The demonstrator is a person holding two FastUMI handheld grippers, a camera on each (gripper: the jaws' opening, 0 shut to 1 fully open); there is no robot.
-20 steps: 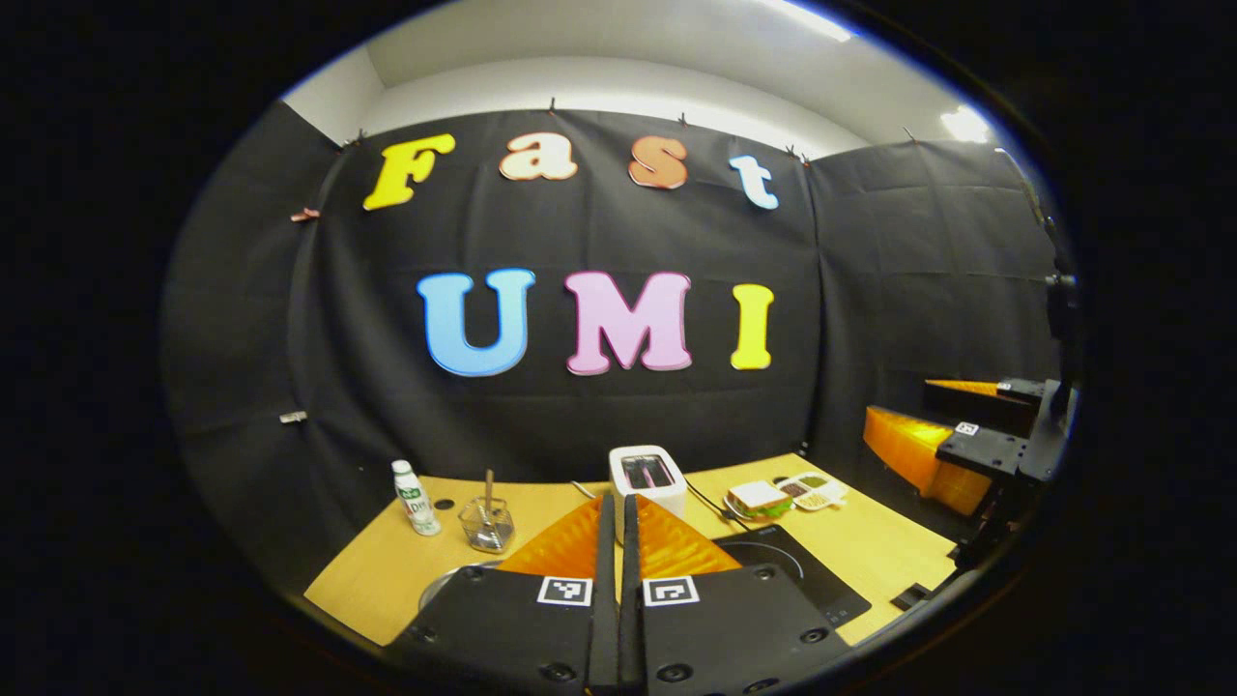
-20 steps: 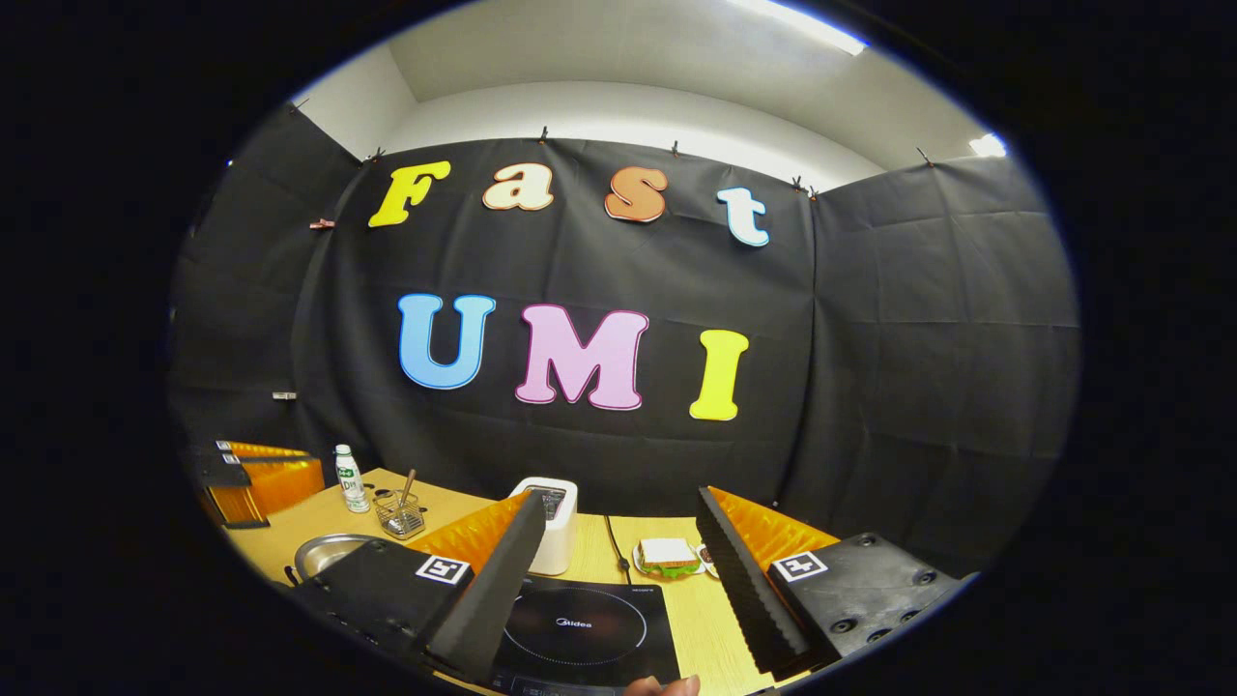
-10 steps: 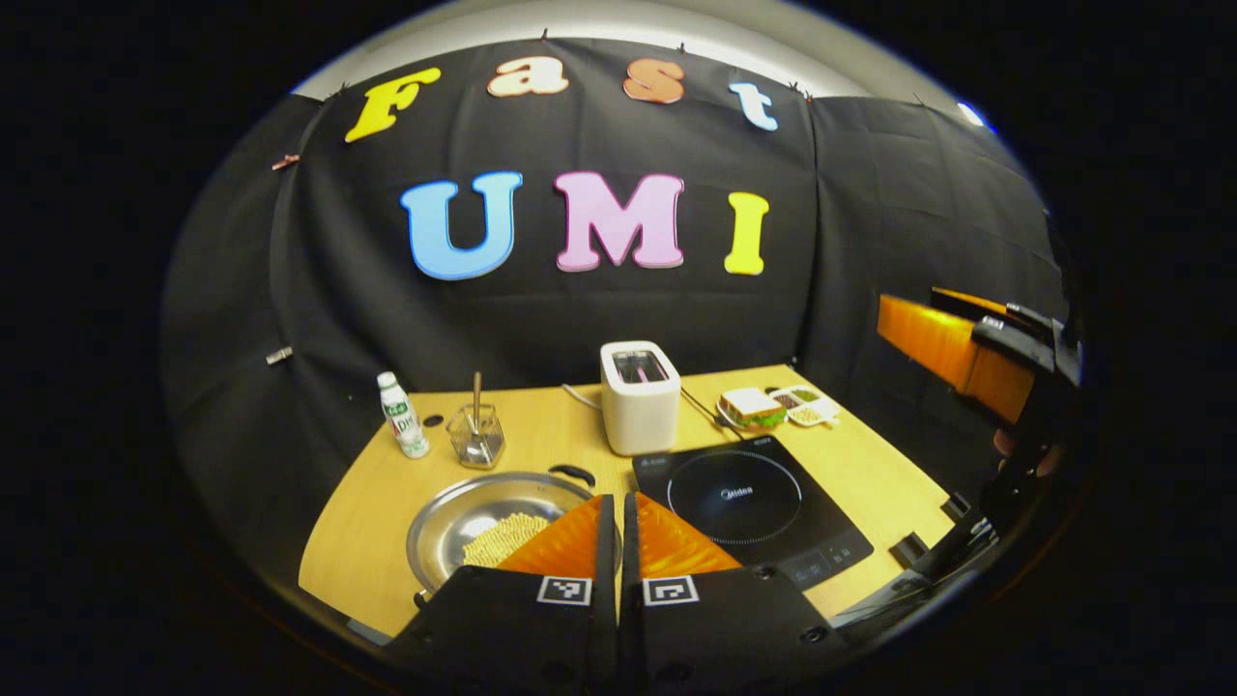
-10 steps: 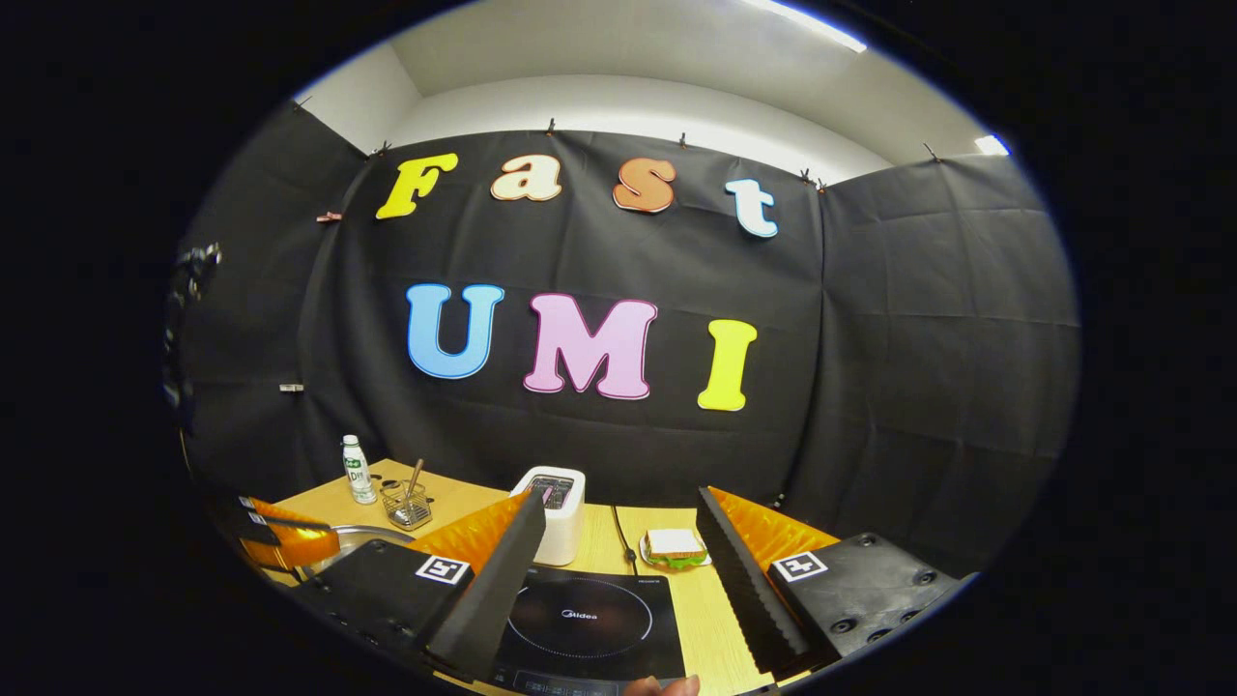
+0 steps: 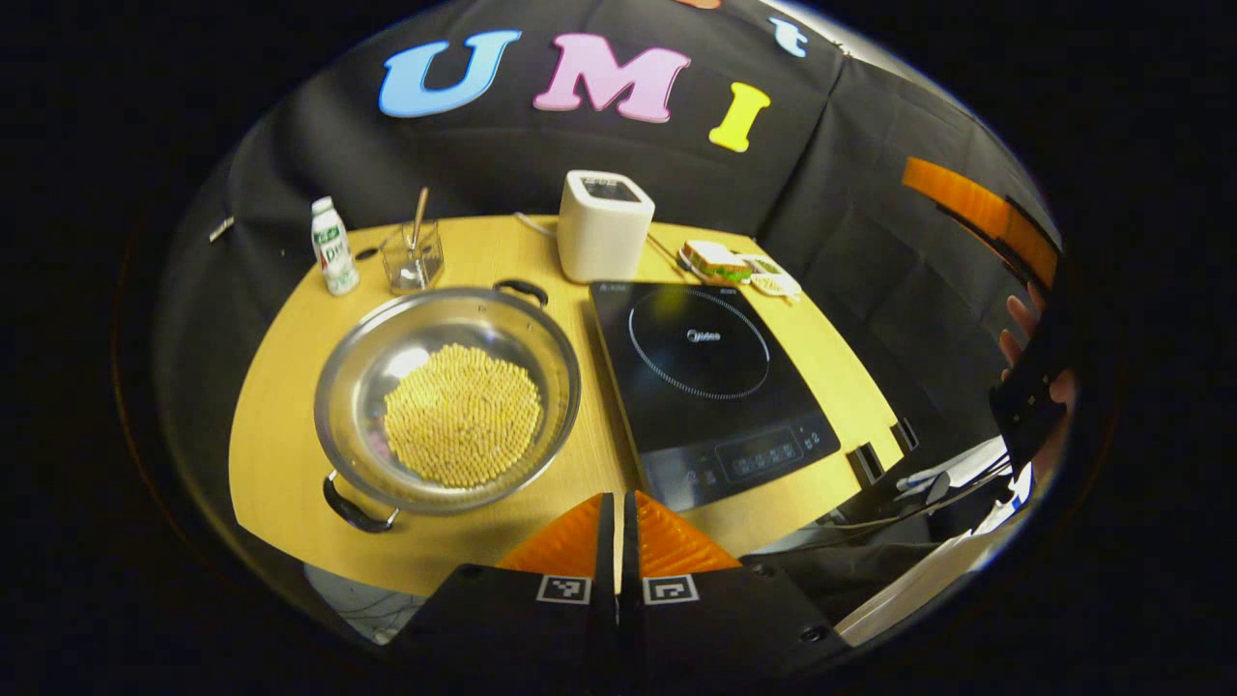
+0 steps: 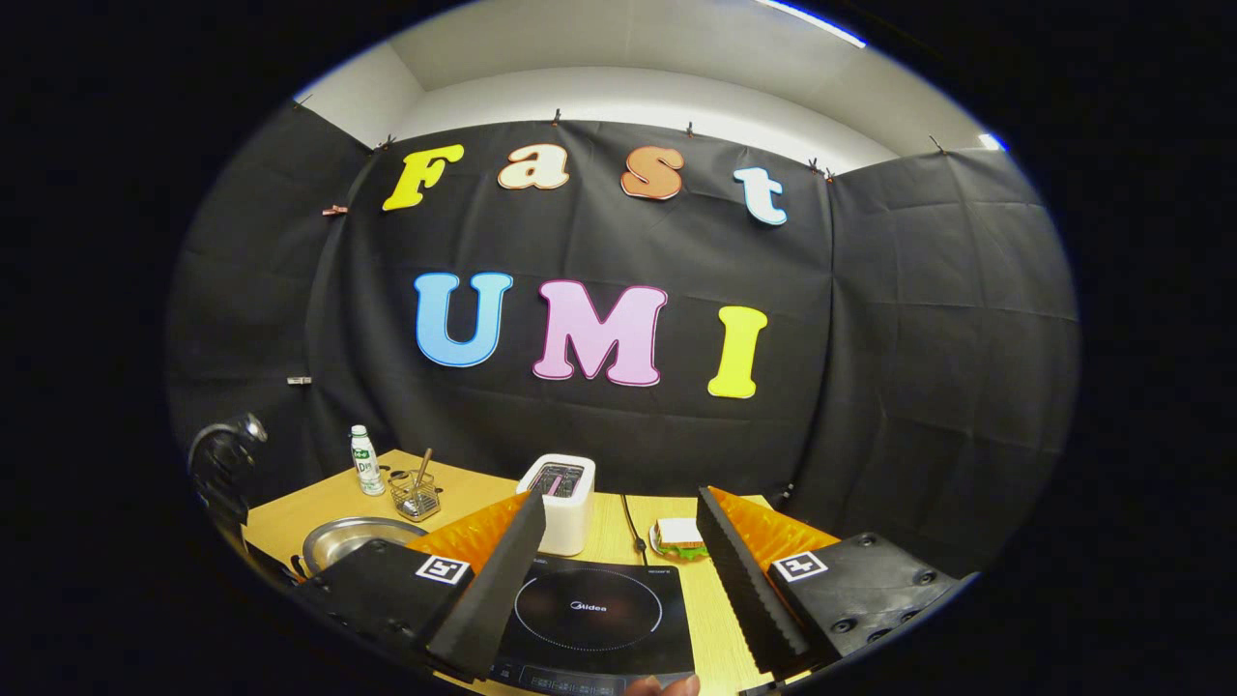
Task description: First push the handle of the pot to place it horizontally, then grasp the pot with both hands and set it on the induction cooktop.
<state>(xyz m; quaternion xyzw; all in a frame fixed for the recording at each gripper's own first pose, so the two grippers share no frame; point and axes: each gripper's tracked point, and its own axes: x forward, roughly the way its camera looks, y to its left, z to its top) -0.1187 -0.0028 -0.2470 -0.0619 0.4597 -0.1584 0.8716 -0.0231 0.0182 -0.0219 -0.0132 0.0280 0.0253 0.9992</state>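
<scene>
Left gripper (image 5: 618, 517) pinched closed, empty — pot (image 5: 447, 398) at ten o'clock; right gripper (image 6: 618, 570) gapes wide over the cooktop (image 6: 594, 619).

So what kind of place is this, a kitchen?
Probably a mock kitchen staged in a cloth-walled booth, not a real one: an induction cooktop, a pot and a toaster share one wooden table.

On wooden bench (image 5: 290, 348), along the rear edge: white toaster (image 5: 604, 225), small white bottle (image 5: 333, 246), clear holder (image 5: 413, 259) with upright utensil, sandwich (image 5: 713, 261) beside snack dish (image 5: 773, 282).
</scene>
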